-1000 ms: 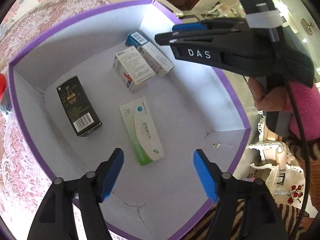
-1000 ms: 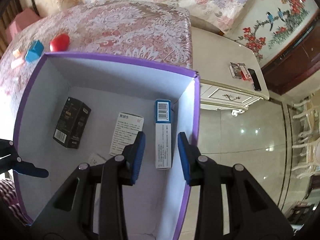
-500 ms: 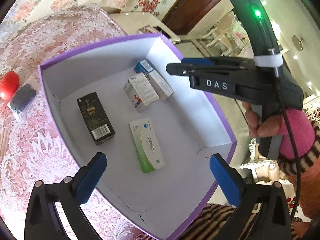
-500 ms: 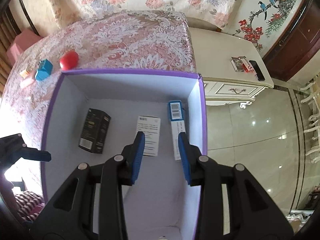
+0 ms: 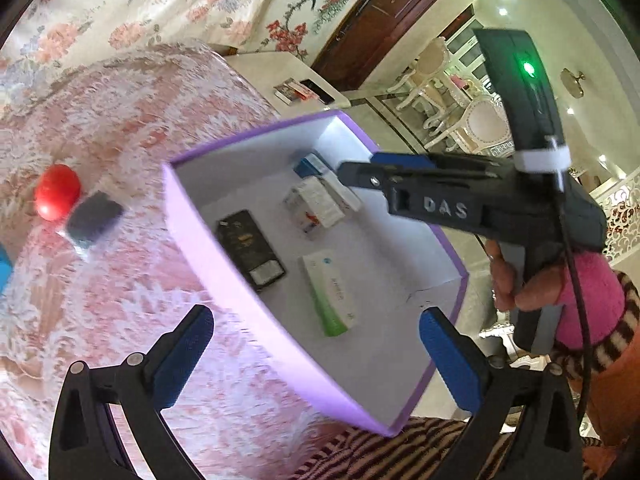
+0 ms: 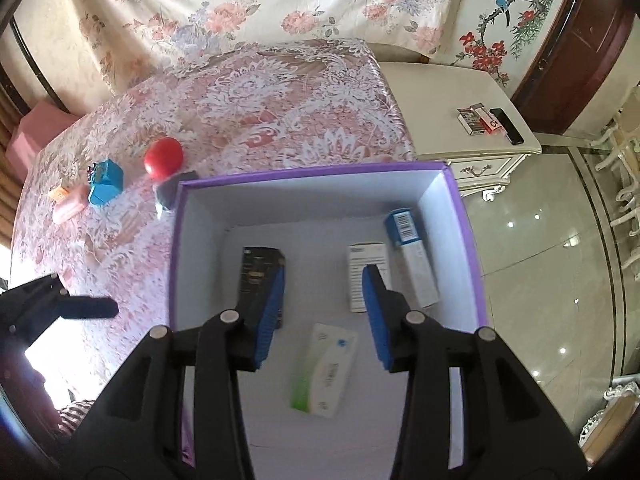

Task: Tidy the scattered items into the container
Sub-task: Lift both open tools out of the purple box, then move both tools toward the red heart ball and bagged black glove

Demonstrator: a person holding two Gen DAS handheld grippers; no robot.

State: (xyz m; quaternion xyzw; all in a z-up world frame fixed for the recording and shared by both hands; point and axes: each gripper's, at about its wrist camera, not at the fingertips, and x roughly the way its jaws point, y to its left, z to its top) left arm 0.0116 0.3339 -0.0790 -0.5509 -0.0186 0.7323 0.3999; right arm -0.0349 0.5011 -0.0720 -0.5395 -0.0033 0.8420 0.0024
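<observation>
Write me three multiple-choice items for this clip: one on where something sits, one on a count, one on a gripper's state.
1. Where is the red ball?
A. inside the purple box
B. on the floral cloth outside the box
C. between the right gripper's fingers

2. How many cartons lie in the purple box?
A. two
B. four
C. six

3. How is the left gripper?
A. open and empty
B. shut on the black carton
C. shut on the ball

Answers: 1 B, the ball rests on the cloth beyond the box's left wall. 2 B, the black carton, white carton, blue-and-white carton and green-and-white carton. 3 A, its blue pads stand wide apart with nothing between them.
</observation>
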